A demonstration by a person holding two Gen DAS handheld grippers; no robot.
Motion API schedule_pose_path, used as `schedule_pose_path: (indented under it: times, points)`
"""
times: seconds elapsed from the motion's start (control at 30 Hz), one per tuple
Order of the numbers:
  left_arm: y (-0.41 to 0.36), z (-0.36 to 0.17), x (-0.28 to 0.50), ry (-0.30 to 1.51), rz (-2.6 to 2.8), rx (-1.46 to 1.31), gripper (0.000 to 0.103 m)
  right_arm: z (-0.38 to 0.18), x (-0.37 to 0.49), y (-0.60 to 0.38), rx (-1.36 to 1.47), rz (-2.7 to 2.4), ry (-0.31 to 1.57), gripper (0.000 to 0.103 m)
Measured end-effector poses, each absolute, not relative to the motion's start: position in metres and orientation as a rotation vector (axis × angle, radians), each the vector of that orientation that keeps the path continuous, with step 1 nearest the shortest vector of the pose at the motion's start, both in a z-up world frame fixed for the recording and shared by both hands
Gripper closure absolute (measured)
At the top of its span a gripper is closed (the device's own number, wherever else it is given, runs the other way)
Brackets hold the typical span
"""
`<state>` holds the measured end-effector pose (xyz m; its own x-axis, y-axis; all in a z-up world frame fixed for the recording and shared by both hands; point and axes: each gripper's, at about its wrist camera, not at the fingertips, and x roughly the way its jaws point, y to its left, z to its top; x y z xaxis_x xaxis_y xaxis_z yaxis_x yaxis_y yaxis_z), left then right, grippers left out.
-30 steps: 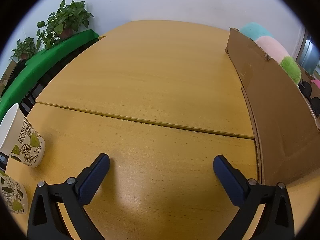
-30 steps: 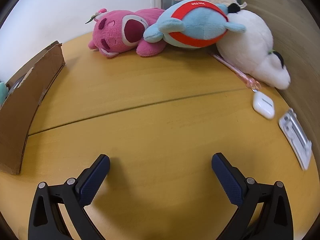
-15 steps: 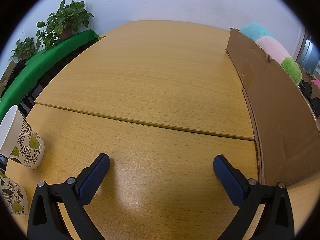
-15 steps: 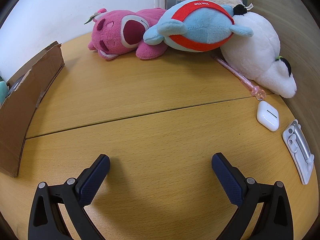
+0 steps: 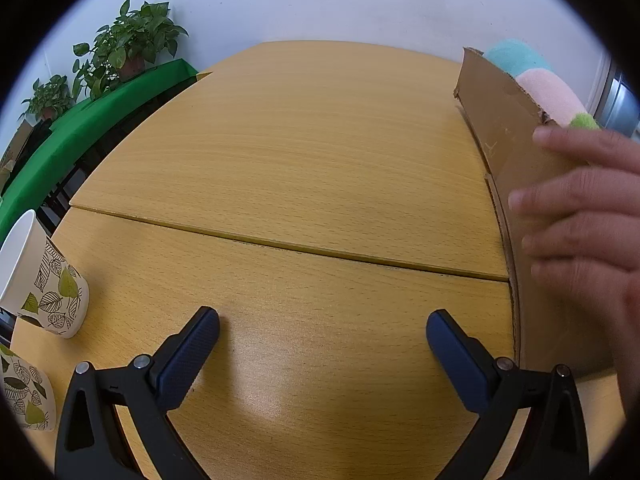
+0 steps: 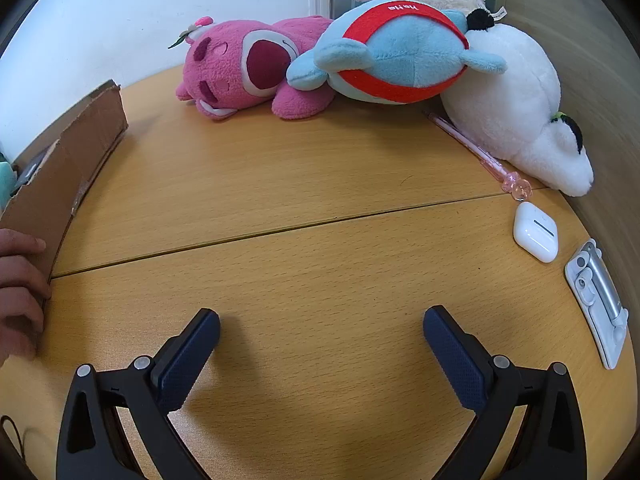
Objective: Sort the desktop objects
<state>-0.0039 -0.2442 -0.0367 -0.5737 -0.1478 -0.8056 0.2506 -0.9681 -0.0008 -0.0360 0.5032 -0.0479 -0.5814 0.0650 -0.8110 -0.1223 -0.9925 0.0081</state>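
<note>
My left gripper (image 5: 322,330) is open and empty above the wooden table (image 5: 304,152). A cardboard box (image 5: 516,148) stands to its right, with a bare hand (image 5: 580,224) on its side. Two leaf-print paper cups (image 5: 44,280) stand at the far left. My right gripper (image 6: 320,330) is open and empty. Ahead of it lie a pink plush (image 6: 244,68), a blue-and-red plush (image 6: 396,56) and a white plush (image 6: 516,108). A pink pen (image 6: 476,152), a white earbud case (image 6: 536,232) and a white-and-silver holder (image 6: 596,300) lie at the right. The box (image 6: 64,168) and hand (image 6: 20,288) show at the left.
Potted plants (image 5: 128,44) on a green-covered bench (image 5: 80,120) stand beyond the table's left edge. Pastel plush items (image 5: 536,80) stick out of the box. A seam (image 5: 280,244) runs across the table. A wood-grain wall (image 6: 592,60) bounds the right side.
A bare hand has come in and now rests on the side of the cardboard box. The right gripper's view has shifted slightly, with the objects lower and further right. Both grippers stay open.
</note>
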Motion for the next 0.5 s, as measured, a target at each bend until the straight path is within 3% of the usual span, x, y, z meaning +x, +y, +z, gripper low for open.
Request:
schedule_pose_path:
  times: [0.5]
  points:
    - [-0.2472,-0.0394,-0.0059,0.171,-2.599,1.313,0.0,-0.0484,-0.0362,0.5029,-1.381,2.701,0.097,0.0]
